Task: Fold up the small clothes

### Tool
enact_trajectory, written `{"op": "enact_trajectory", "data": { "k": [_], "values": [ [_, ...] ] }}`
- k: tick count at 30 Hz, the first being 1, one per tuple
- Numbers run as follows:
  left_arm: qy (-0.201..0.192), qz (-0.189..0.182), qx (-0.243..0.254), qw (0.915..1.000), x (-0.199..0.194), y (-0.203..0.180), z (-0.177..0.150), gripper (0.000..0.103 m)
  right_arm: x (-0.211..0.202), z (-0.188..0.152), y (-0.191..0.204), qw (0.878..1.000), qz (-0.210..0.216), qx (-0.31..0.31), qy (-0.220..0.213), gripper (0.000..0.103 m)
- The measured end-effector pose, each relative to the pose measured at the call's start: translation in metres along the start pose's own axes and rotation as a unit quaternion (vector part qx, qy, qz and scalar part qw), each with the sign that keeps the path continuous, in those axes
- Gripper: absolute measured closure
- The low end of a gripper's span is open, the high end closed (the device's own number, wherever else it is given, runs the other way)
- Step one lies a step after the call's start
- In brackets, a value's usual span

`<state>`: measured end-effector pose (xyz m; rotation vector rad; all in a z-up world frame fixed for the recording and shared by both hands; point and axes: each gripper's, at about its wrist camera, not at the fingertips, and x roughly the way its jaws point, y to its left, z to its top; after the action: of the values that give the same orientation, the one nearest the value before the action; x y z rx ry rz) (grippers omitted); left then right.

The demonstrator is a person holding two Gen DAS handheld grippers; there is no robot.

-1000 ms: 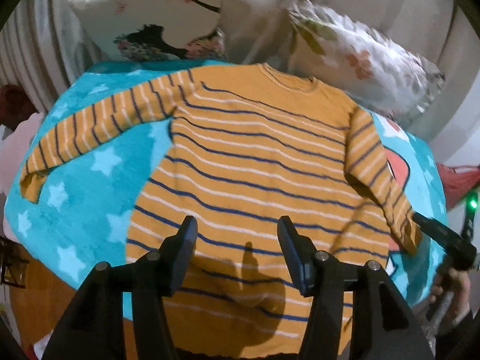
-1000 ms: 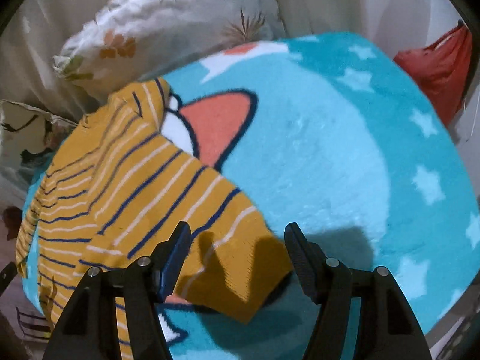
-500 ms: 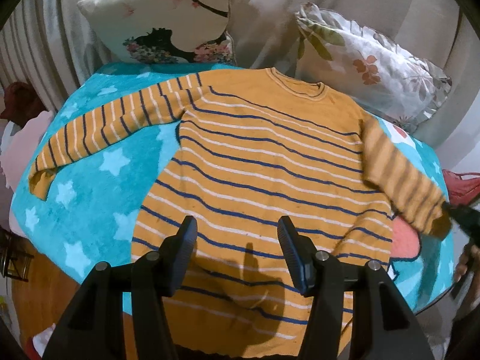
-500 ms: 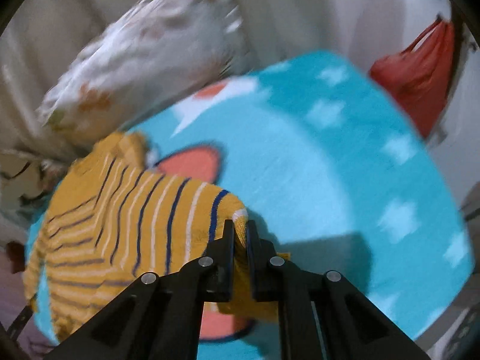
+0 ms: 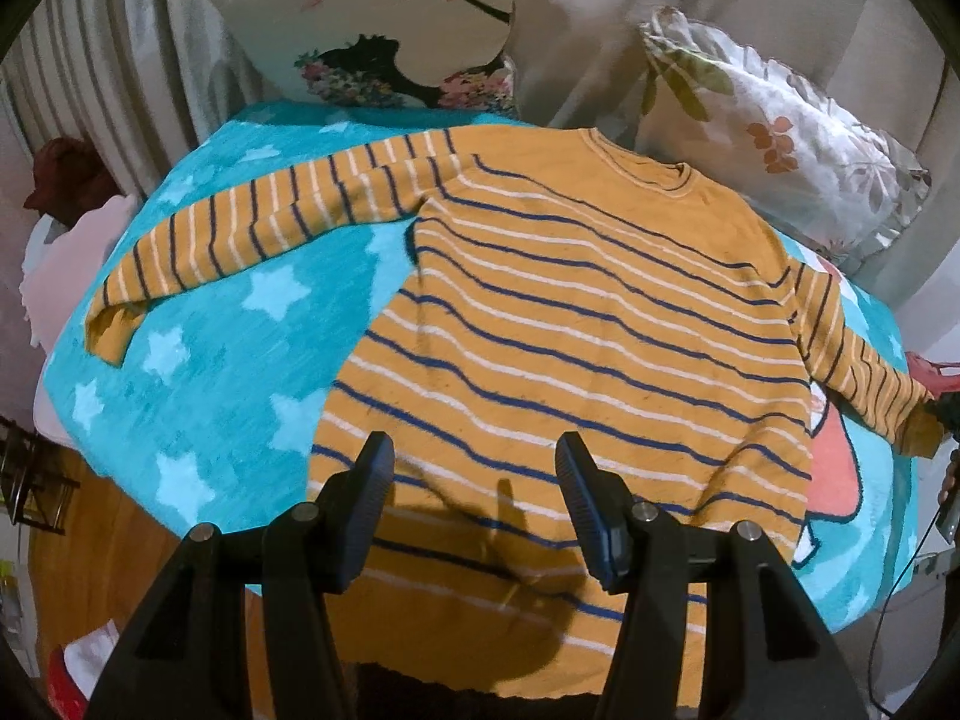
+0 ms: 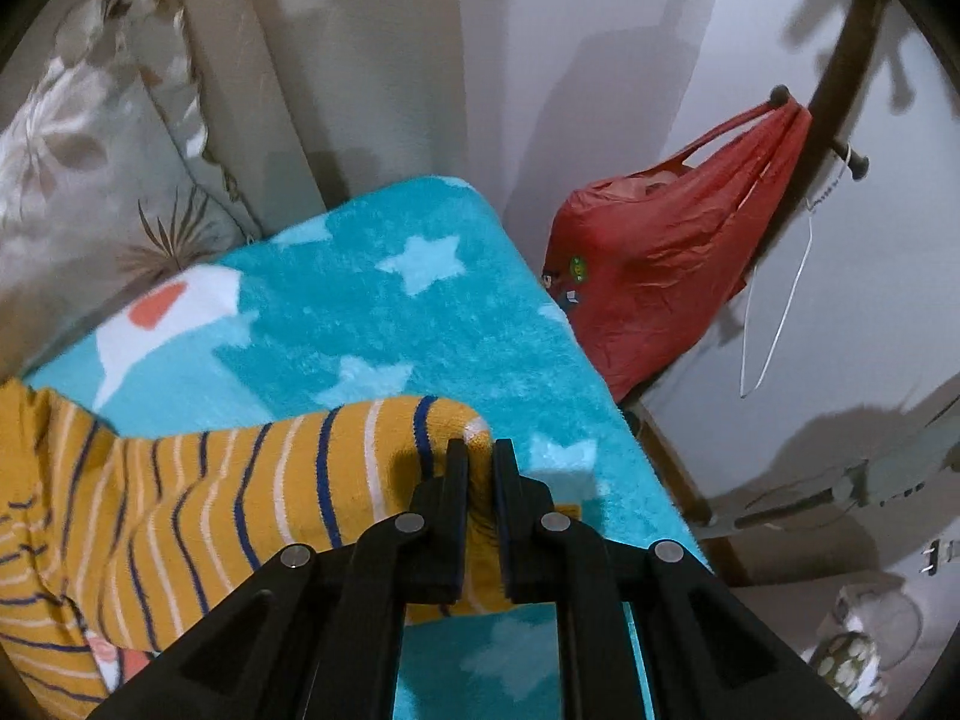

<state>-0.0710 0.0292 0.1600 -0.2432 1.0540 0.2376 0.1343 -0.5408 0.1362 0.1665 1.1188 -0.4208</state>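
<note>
Pinching the sweater's right sleeve cuff point(image 6: 474, 429) in the right gripper point(image 6: 478, 450).
Striped orange sweater point(image 5: 564, 324) lies flat on the turquoise star blanket point(image 5: 198, 384); left gripper point(image 5: 474, 468) hovers with jaws spread above its near hem.

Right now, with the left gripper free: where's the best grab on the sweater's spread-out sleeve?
Probably the cuff of the sweater: it lies flat on the blanket, folded at its tip. Bring the open left gripper in from the blanket's outer edge; the right gripper already pinches the other cuff.
</note>
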Motion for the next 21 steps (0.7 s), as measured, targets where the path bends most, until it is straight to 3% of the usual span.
{"op": "enact_trajectory", "data": {
  "k": [7, 9, 11, 14, 17, 21],
  "values": [
    [0.009, 0.026, -0.034, 0.9990, 0.012, 0.035, -0.008, 0.047, -0.002, -0.004, -0.015, 0.999, -0.051, -0.003, -0.004, 0.086],
    [0.015, 0.031, -0.048, 0.9982, 0.017, 0.046, -0.011, 0.047, -0.009, -0.004, -0.024, 0.997, -0.076, 0.012, -0.013, 0.079],
    [0.021, 0.033, -0.059, 0.9975, 0.022, 0.056, -0.015, 0.047, -0.022, -0.008, -0.033, 0.997, -0.073, 0.033, -0.022, 0.067],
    [0.031, 0.028, -0.069, 0.9967, 0.030, 0.064, -0.020, 0.047, -0.045, -0.024, -0.022, 0.999, -0.029, 0.027, -0.030, 0.064],
    [0.039, 0.023, -0.068, 0.9966, 0.036, 0.062, -0.026, 0.047, -0.061, -0.059, 0.013, 0.999, 0.041, -0.008, -0.015, 0.058],
    [0.049, 0.008, -0.049, 0.9976, 0.045, 0.053, -0.035, 0.047, -0.073, -0.123, 0.075, 0.985, 0.160, -0.053, 0.043, 0.057]
  ]
}}
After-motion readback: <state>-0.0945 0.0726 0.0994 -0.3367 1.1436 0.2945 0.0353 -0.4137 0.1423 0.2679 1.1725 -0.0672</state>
